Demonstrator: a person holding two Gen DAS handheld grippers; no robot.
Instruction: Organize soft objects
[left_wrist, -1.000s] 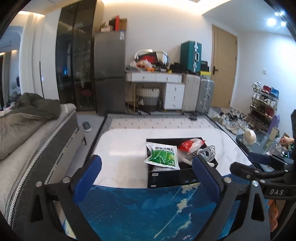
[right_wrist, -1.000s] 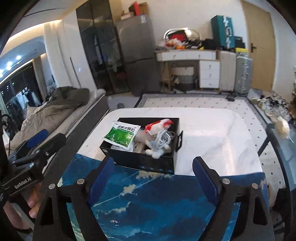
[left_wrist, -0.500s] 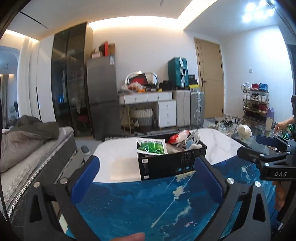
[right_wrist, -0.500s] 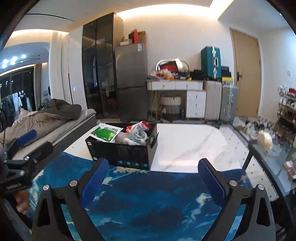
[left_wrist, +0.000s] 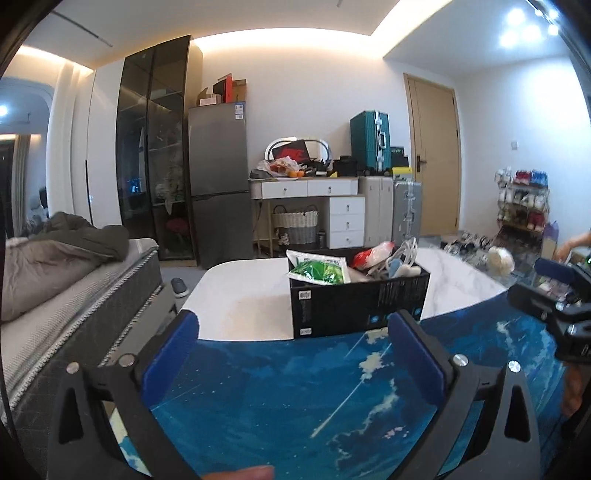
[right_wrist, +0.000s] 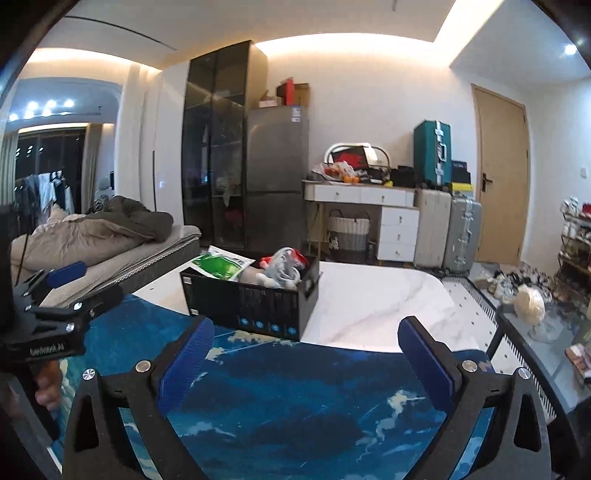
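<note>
From my remote seat, both cameras have dropped in the last second from looking down into the box to a low, level view along the white marble surface (left_wrist: 240, 295) with its blue sky-print mat (left_wrist: 295, 398). I read that as both grippers being lowered and pulled back toward the near edge.

On the left, my left gripper (left_wrist: 291, 332) hovers released, blue pads spread wide, grasping nothing. Just beyond it, at the far edge of the mat, stands the black cardboard box (left_wrist: 358, 306). The soft things lie heaped inside it, as they did a second ago: a green-and-white plastic pouch (left_wrist: 319, 271) leaning over the left rim, a red-and-white crinkled bag (left_wrist: 373, 253), and a grey plush toy tangled with white cable (right_wrist: 282, 271) toward the right. To the right, my right gripper (right_wrist: 304, 334) also hangs wide open and empty, aimed past the box's right corner.

Nothing soft lies loose on the surface or mat that I can see. That fits either a finished gathering or a box waiting to be sorted out; the view does not settle which.
</note>
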